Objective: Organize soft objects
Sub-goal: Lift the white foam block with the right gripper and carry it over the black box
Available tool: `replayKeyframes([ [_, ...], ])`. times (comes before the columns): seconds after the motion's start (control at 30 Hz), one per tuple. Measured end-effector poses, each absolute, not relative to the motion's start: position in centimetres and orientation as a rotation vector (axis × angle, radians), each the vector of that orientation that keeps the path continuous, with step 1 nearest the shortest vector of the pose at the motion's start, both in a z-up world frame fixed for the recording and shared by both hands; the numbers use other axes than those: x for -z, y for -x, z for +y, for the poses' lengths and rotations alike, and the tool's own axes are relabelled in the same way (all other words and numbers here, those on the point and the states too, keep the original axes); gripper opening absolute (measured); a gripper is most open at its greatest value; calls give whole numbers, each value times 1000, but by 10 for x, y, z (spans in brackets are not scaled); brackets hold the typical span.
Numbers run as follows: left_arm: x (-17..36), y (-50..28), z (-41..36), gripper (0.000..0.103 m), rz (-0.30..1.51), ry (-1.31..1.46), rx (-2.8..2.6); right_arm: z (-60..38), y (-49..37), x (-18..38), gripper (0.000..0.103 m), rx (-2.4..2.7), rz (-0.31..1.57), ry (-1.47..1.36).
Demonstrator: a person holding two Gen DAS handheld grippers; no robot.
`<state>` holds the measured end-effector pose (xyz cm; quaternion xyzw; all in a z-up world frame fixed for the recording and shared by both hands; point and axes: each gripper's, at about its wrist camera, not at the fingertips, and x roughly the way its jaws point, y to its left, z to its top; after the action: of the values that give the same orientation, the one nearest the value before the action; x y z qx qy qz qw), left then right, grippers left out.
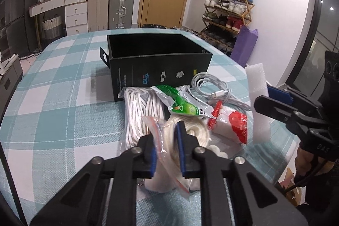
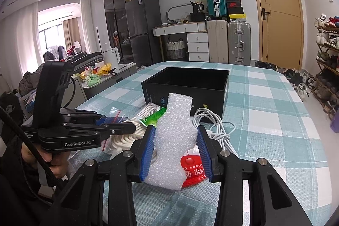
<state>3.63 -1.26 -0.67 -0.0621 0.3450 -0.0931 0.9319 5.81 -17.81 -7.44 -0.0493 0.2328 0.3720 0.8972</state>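
**Ana:** Left wrist view first: the left gripper (image 1: 167,148) is clamped on the clear bag of white cord (image 1: 180,141), blue pads pinching the plastic near the table's front edge. Where's the box from there?

**Ben:** Straight ahead, beyond the pile. The black box (image 1: 159,69) sits open-topped on the checked tablecloth (image 1: 63,88), its long side running across the view, so the bag goes forward and up over the near wall.

**Ana:** And the right gripper (image 2: 175,149)?

**Ben:** Closed on the white foam strip (image 2: 169,137), which stands upright between its pads, long axis vertical. From the right wrist view the box lies ahead too, slightly left.

**Ana:** Which hand is nearer?

**Ben:** Hard to call; the loose rope bundle (image 1: 139,109), green packet (image 1: 180,103) and charging cable (image 1: 214,86) lie between both and the box. I'd guess the left has the squarer line in.
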Motion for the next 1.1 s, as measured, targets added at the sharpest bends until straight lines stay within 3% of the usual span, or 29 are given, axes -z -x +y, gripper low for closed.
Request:
replayKeyframes([
  [0.67, -29, -3, 9, 9, 572, 181, 153, -177, -49, 51, 40, -745, 417, 101],
  [1.1, -60, -22, 16, 9, 478, 164, 105, -177, -75, 25, 40, -698, 383, 86],
])
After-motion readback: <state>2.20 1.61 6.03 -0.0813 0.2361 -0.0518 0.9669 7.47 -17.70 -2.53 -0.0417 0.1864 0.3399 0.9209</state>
